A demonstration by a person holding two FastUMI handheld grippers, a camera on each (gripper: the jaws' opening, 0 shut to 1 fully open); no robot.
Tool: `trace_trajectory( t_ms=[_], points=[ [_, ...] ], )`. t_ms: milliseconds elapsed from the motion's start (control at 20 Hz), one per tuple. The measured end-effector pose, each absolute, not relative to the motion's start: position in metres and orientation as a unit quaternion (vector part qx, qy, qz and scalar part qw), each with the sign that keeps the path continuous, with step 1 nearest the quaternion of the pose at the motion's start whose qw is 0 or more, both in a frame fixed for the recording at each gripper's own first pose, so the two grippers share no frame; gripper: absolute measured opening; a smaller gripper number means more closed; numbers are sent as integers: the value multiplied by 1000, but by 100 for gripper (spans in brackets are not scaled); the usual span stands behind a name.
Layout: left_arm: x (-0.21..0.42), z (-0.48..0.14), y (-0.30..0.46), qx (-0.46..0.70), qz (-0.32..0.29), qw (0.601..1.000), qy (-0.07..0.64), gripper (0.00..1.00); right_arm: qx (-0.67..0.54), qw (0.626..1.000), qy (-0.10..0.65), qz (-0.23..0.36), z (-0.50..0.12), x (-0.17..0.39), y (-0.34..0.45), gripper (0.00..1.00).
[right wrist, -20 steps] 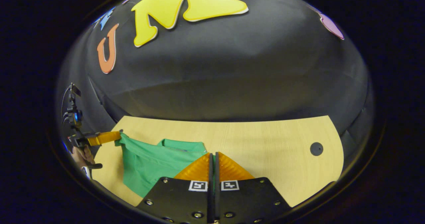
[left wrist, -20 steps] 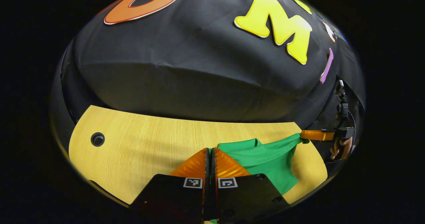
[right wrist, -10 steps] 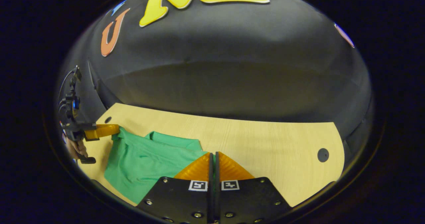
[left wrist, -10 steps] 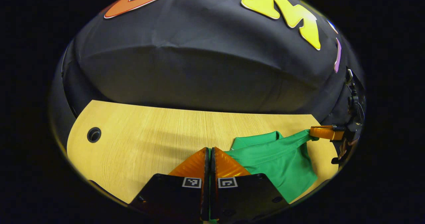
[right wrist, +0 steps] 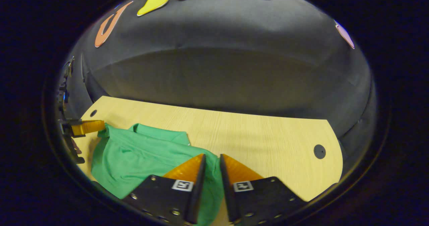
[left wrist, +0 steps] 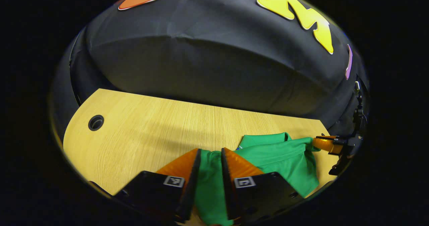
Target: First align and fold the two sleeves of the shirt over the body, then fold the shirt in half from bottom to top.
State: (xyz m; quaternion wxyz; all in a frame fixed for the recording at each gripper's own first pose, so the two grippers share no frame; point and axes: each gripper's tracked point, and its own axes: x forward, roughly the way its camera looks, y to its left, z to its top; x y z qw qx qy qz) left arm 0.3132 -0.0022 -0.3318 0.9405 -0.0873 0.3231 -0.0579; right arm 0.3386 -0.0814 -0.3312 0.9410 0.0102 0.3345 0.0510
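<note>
A green shirt [left wrist: 278,159] lies bunched on the wooden table [left wrist: 150,128], its collar toward the wall. In the left gripper view my left gripper [left wrist: 210,150] stands open, and a strip of the shirt's cloth lies loose in the gap between its fingers. In the right gripper view my right gripper [right wrist: 212,156] is open too, with the shirt [right wrist: 140,152] running between its fingers. Each view shows the other gripper far off at the shirt's opposite edge: the right gripper [left wrist: 316,142] and the left gripper [right wrist: 100,126]. The shirt's sleeves are hidden among the folds.
The table [right wrist: 268,138] is bare wood beyond the shirt. A round cable hole [left wrist: 96,122] sits near its left end, another cable hole [right wrist: 319,151] near its right end. The black cloth wall rises right behind the table's far edge.
Both grippers were shut on the shirt's edges and held it stretched above the table. They have come down and opened, and the shirt now rests slack on the wood.
</note>
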Motion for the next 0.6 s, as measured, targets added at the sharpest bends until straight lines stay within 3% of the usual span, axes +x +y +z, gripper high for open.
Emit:
trace_trajectory(
  t_ms=[50,150,200,600],
  points=[
    [311,-321,0,-90,-53,944,313,62,9,944,328,46,-325,333,-83,55],
    [309,-307,8,-75,-32,951,299,100,11,948,315,32,-313,328,-86,81],
    [305,-299,10,-70,-26,953,293,100,11,951,307,23,-307,326,-88,93],
    [236,-133,6,-42,-16,984,170,99,34,978,205,21,-166,248,-73,94]
  ],
)
